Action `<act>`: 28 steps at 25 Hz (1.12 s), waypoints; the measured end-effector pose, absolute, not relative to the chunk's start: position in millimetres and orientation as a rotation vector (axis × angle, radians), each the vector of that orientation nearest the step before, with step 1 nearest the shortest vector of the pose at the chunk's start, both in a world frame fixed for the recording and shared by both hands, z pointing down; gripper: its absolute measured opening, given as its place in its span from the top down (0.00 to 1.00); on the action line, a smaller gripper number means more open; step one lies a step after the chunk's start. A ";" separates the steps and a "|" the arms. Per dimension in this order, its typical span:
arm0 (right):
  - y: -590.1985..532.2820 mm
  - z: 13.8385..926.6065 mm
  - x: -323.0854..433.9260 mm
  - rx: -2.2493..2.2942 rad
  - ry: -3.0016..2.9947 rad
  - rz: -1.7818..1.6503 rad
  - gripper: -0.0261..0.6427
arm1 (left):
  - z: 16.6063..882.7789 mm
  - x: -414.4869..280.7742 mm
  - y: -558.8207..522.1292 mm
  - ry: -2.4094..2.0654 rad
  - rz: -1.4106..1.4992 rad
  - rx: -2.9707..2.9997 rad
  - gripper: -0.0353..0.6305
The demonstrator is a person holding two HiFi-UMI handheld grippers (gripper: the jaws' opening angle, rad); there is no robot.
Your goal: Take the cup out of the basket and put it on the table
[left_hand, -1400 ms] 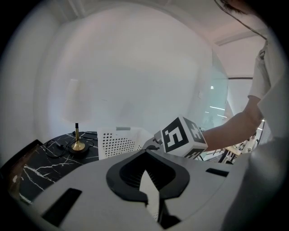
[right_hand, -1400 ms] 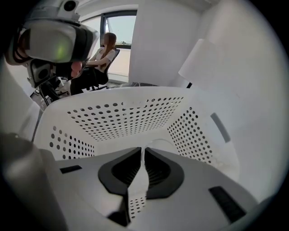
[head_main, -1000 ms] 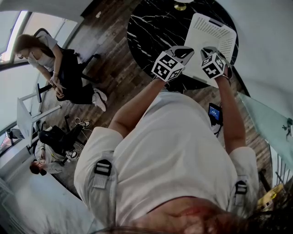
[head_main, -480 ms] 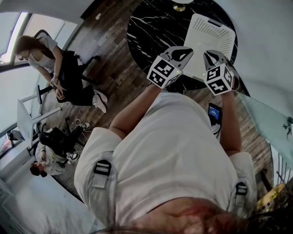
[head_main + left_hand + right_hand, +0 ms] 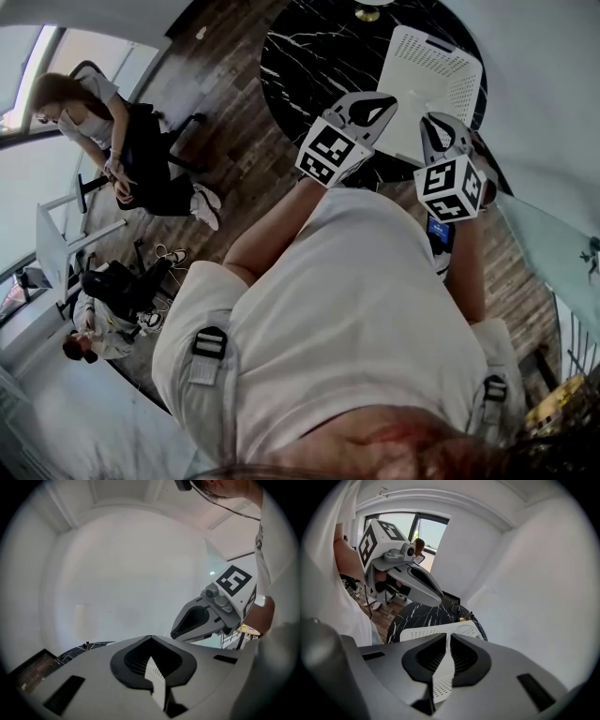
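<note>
The left gripper [image 5: 373, 105] and right gripper [image 5: 434, 125] hovered, jaws pressed together and empty, near the white basket [image 5: 441, 67] on the table [image 5: 309, 47].

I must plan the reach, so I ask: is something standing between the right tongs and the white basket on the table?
Nothing visible does. The right tongs hang at the near edge of the basket, with only air between them. The cup itself shows in no view.

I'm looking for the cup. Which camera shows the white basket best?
Head view: most of the basket shows from above on the table. Right gripper view shows its rim; left gripper view only a sliver.
</note>
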State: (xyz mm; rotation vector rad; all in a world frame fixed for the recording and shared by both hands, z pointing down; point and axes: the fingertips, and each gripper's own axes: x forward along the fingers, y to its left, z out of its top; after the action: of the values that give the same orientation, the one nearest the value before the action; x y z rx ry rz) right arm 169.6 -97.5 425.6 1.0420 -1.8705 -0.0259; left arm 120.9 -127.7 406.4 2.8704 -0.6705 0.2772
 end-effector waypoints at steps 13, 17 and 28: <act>-103.1 414.3 147.3 0.995 -1.886 -0.092 0.92 | 406.0 96.6 -131.4 -0.756 0.269 2.838 0.94; -107.3 413.3 132.7 0.957 -1.906 -0.115 0.92 | 408.5 82.5 -133.8 -0.801 0.267 2.809 0.94; -114.0 416.1 86.9 0.826 -1.976 -0.178 0.92 | 414.2 43.7 -135.1 -0.940 0.261 2.740 0.94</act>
State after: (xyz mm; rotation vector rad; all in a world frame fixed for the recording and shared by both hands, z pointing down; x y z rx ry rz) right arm 86.9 -114.0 416.1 0.8257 -1.9762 -0.1776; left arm 43.7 -135.1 414.2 2.7398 -0.9402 0.2609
